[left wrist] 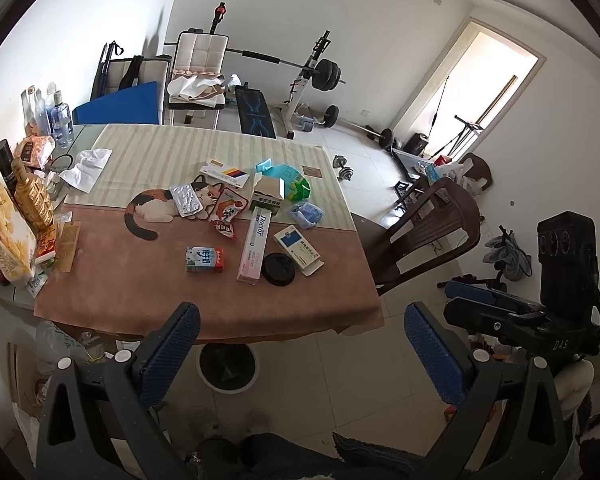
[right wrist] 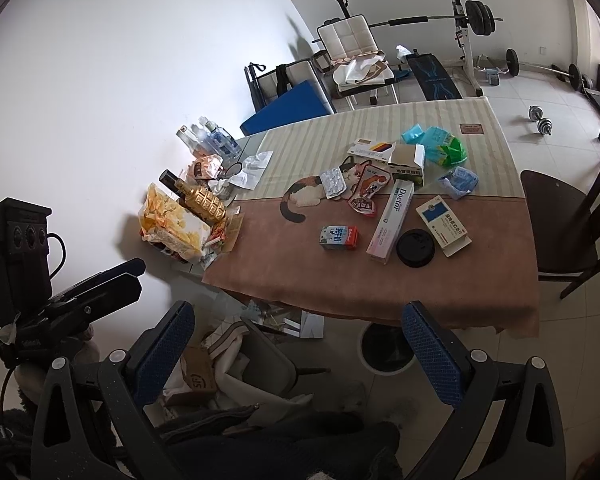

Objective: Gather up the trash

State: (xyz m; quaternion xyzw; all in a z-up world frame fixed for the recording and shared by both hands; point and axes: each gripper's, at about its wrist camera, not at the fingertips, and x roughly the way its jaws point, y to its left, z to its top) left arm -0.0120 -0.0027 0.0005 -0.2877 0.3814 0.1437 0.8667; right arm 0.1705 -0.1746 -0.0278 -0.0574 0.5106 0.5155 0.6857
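Two grippers here, both hanging back off the near edge of the surface (left wrist: 112,288) with nothing in them. The left gripper (left wrist: 302,354) has its blue-padded fingers (left wrist: 168,354) spread wide, and the right gripper (right wrist: 298,350) looks the same, fingers (right wrist: 432,354) wide apart too.

The trash is all scattered on the brown and striped cloth around the printed cat. There's a small milk carton (left wrist: 204,260) lying on its side, a long pink "Doctor" box (left wrist: 255,246) just right of it, and a black round lid (left wrist: 279,269) touching that box's near end. A blue and white medicine box (left wrist: 298,249) sits right beside the lid. Further back: a silver blister pack (left wrist: 186,199), a red snack wrapper (left wrist: 226,216), a crumpled blue bag (left wrist: 308,214) and a green packet (left wrist: 296,184).

A white bin (left wrist: 228,368) with a dark liner stands on the floor under the near edge, between the two grippers.
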